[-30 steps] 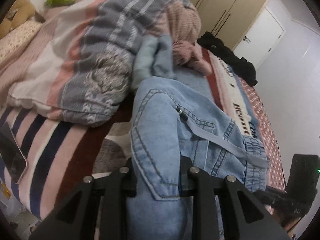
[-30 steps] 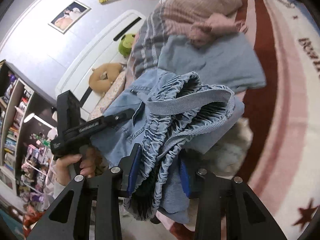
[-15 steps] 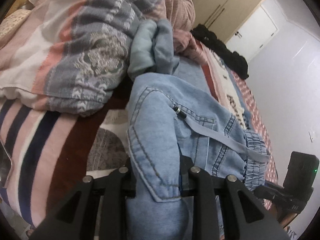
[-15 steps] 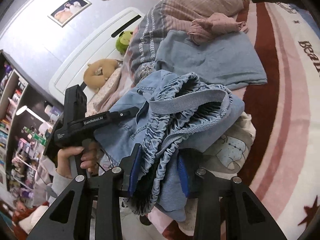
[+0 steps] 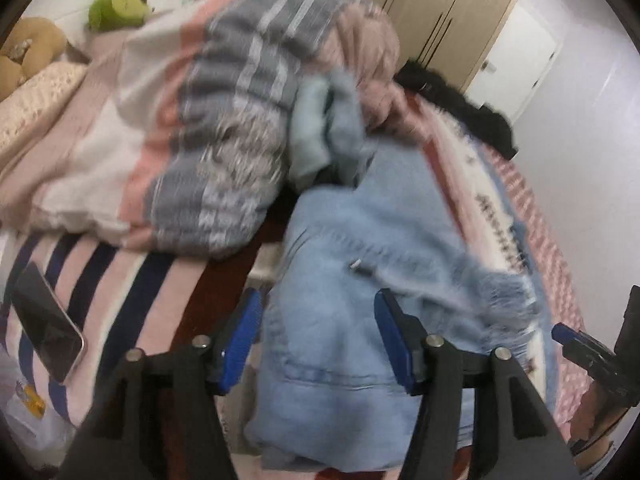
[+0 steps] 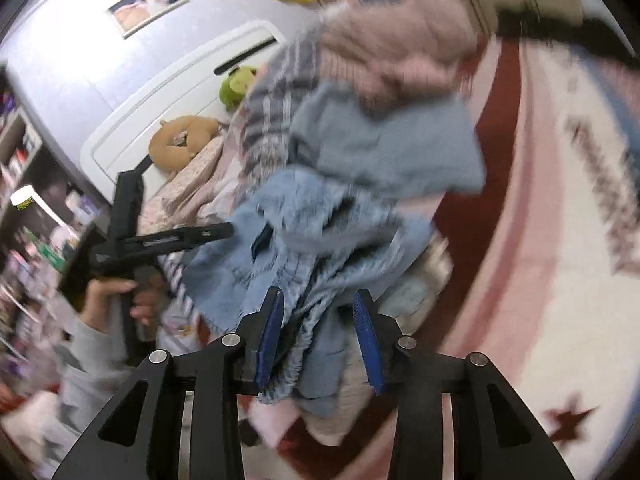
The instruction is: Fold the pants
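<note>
Both of my tools have let go since half a second ago: the left tool [image 5: 316,336] and the right tool [image 6: 318,334], then clamped on denim, now stand with blue pads spread wide and nothing pinched. The pants [image 5: 360,300] lie in a loose, bunched heap on the bed [image 5: 120,280], just in front of the striped duvet [image 5: 224,120] and beside the grey garment [image 6: 392,148] that lies between pants and duvet. Cloth sits between the parted pads of each tool, the elastic waistband [image 6: 320,280] draped by the right one (blur makes it hard to tell whether it touches the pads). I judge this the set-down that ends one fold, or a regrasp; next I would need to pick fresh edges and flatten the heap before folding again. A phone [image 5: 48,328] lies on the bed, further out from the pants on the left tool's side.
</note>
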Demonstrator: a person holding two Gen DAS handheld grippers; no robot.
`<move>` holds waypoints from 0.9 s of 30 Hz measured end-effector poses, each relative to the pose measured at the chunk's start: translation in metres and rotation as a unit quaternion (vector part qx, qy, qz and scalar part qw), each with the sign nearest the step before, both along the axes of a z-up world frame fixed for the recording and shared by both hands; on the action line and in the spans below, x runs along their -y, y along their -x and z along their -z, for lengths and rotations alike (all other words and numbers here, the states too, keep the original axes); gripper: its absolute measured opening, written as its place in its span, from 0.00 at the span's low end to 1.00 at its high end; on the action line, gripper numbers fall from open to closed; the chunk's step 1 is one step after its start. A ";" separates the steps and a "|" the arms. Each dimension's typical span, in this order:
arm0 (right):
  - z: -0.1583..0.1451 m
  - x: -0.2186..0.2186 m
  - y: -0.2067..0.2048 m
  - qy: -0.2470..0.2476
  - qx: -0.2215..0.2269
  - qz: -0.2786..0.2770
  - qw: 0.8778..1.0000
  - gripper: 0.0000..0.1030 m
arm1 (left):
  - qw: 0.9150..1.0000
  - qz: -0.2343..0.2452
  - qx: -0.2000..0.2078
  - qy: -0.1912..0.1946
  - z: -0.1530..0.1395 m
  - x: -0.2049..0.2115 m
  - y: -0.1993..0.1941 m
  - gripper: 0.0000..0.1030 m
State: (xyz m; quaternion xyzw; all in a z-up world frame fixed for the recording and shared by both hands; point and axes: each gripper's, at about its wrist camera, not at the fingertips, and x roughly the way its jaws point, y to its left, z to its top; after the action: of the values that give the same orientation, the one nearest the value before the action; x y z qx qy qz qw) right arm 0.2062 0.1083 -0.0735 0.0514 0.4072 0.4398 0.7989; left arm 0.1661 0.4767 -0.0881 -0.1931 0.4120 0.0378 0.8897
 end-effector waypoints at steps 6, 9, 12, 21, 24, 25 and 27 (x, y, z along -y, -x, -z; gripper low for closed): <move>-0.018 -0.031 0.002 -0.021 0.007 -0.066 0.998 0.31 | 0.999 0.039 -0.004 0.010 0.004 0.025 -0.022 0.53; 0.004 -0.061 0.000 0.019 0.008 -0.090 0.996 0.31 | 0.999 0.047 -0.013 0.016 0.023 0.028 -0.028 0.53; 0.030 -0.069 -0.012 0.041 -0.014 -0.085 0.995 0.29 | 0.999 0.029 -0.023 0.032 0.040 0.021 -0.030 0.53; 0.054 -0.064 -0.025 0.058 -0.024 -0.069 0.996 0.28 | 0.999 0.035 -0.021 0.013 0.042 0.032 -0.027 0.58; 0.049 -0.063 -0.020 0.056 -0.012 -0.068 0.996 0.29 | 0.999 0.032 -0.022 -0.003 0.041 0.041 -0.022 0.59; 0.046 -0.061 -0.016 0.055 -0.007 -0.068 0.996 0.29 | 0.999 0.031 -0.023 -0.010 0.040 0.045 -0.020 0.60; 0.042 -0.057 -0.009 0.051 0.001 -0.068 0.996 0.33 | 0.999 0.028 -0.017 -0.022 0.039 0.055 -0.015 0.63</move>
State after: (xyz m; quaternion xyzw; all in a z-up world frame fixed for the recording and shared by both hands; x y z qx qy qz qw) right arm 0.2155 0.1655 -0.1157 -0.0175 0.4308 0.4720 0.7689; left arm 0.1809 0.4222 -0.1275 -0.1613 0.4311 0.0253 0.8874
